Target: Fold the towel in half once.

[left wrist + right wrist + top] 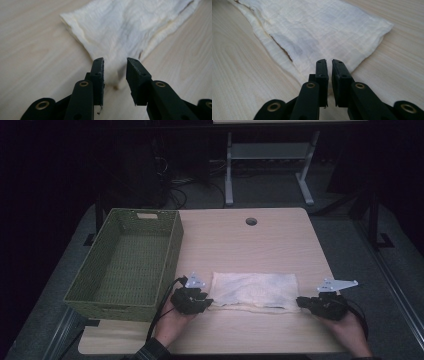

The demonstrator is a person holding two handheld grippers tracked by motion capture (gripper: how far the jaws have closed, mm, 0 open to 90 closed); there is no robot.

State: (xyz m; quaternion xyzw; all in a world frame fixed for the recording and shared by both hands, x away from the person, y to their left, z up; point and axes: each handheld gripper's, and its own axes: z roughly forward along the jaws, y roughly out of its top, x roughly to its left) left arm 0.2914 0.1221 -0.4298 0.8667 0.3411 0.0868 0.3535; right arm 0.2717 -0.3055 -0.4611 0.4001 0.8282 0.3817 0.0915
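A folded cream cloth (252, 290) lies flat on the wooden table (240, 240), near its front edge. My left gripper (206, 301) is at the cloth's near left corner. In the left gripper view the cloth (130, 27) spreads ahead, and its corner lies in the gap of my left gripper (115, 61), whose jaws stand apart and clear of the fabric. My right gripper (300, 301) is at the near right corner. In the right gripper view the cloth (317, 32) runs up to my right gripper (329, 60), whose jaws are pinched together on its corner.
A green woven basket (172, 250) with nothing inside stands on the table's left side, close to the left hand. A round cable hole (251, 221) sits near the far edge. Bare tabletop lies beyond the cloth and to its right.
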